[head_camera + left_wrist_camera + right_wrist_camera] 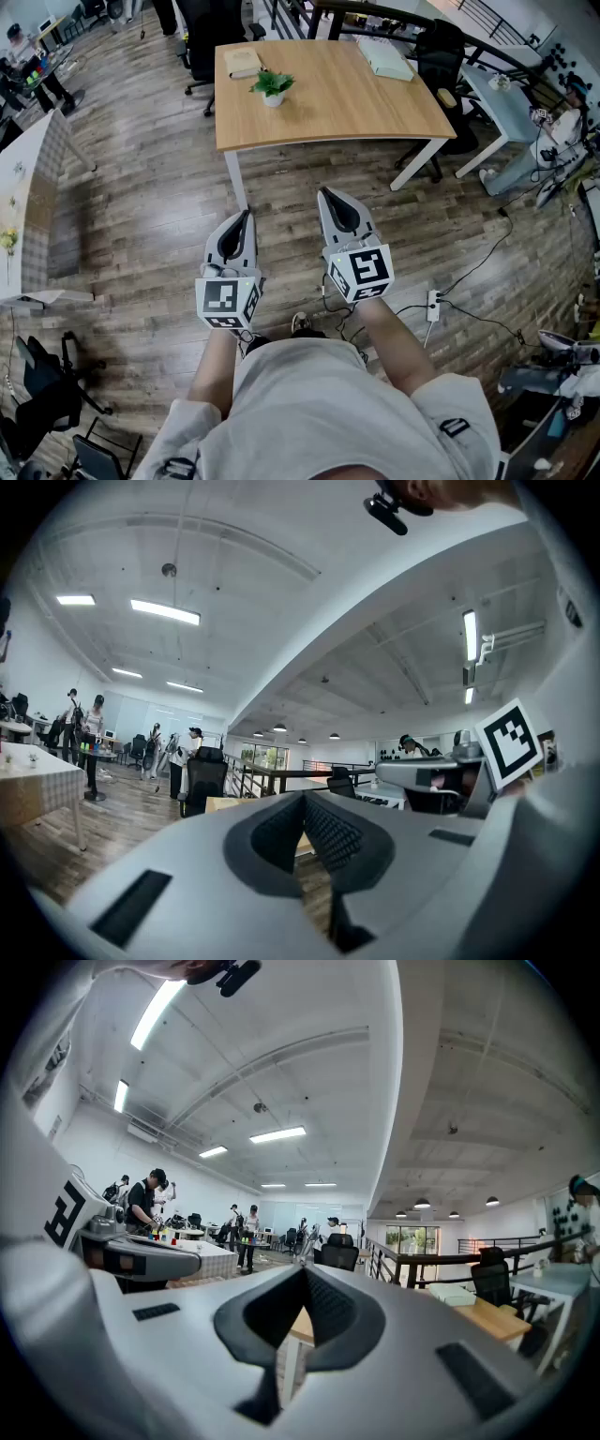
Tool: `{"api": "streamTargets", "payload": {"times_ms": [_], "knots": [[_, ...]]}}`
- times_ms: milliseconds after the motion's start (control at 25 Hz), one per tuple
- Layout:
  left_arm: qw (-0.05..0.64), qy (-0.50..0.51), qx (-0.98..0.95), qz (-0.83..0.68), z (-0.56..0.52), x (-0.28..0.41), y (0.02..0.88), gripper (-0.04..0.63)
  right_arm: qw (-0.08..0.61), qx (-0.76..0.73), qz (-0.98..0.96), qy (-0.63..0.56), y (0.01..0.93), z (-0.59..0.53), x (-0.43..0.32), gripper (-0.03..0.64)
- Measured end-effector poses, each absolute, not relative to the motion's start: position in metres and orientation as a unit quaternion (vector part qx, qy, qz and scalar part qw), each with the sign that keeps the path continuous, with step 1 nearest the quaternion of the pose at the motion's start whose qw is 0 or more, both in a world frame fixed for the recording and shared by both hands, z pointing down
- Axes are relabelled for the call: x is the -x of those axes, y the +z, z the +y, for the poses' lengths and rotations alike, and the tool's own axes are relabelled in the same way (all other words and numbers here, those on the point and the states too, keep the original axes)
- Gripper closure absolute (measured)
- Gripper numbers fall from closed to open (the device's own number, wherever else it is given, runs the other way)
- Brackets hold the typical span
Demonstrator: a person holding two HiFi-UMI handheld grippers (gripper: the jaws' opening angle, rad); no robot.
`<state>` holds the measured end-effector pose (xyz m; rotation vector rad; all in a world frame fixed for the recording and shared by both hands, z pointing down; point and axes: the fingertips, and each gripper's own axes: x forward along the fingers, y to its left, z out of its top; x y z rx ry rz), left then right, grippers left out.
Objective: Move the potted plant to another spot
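Note:
The potted plant (272, 87), small and green in a white pot, stands on the far left part of a wooden table (375, 108). Both grippers are held level over the floor, well short of the table's near edge. My left gripper (247, 216) is shut with nothing in it, and its ribbed pads meet in the left gripper view (305, 797). My right gripper (324, 193) is also shut and empty, with its tips together in the right gripper view (305, 1271). The plant shows in neither gripper view.
A tan box (244, 63) and a pale stack (384, 56) lie on the table's far side. Black office chairs (441, 56) stand behind it. A white table (506, 108) is to the right, a checked-cloth table (28, 187) to the left. A power strip (433, 305) with cables lies on the floor.

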<state>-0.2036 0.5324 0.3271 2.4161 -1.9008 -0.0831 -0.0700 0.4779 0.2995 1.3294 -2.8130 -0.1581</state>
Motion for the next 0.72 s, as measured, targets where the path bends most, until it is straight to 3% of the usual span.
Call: {"api": "streamTargets", "payload": {"times_ms": [720], "knots": [[0.079, 0.018, -0.792, -0.605, 0.533, 0.181, 0.371, 0.583, 0.057, -0.399, -0.915, -0.023, 0.347, 0.494, 0.049, 0.612]]}}
